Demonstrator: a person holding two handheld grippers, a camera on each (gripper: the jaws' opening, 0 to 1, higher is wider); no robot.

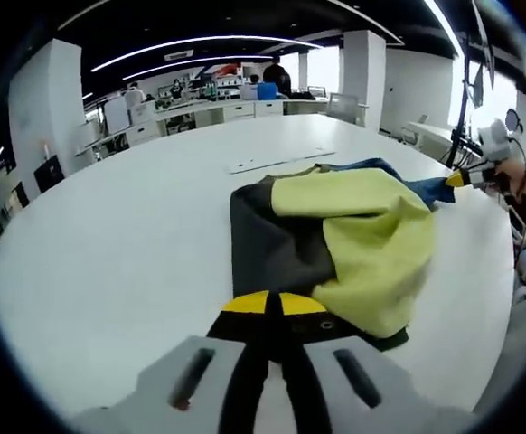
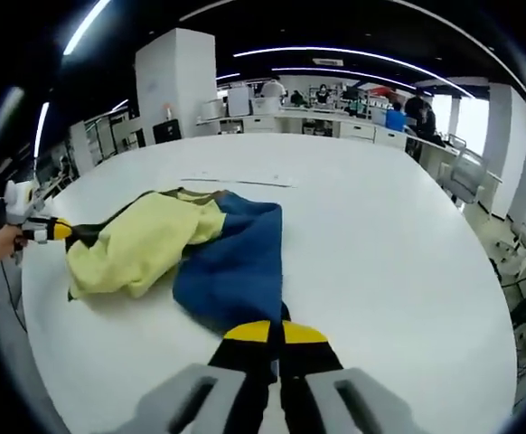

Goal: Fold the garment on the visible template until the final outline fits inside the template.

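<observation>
A garment in yellow-green, dark grey and blue [image 1: 353, 235] lies bunched on the white table [image 1: 109, 235]. My left gripper [image 1: 272, 303] is shut on its dark grey edge, yellow tips together. At the far right the right gripper [image 1: 466, 178], held in a hand, pinches the blue end. In the right gripper view the garment [image 2: 200, 244] spreads ahead, and my right gripper [image 2: 275, 332] is shut on the blue part. The left gripper [image 2: 53, 231] grips the dark end at the left. Thin template lines [image 1: 281, 163] [image 2: 236, 181] lie on the table beyond the garment.
The table's edge curves close behind each gripper. Office desks [image 1: 218, 110] with people stand at the far side, and a white pillar [image 2: 177, 86] rises behind. A chair [image 2: 466, 181] stands off the table's right side.
</observation>
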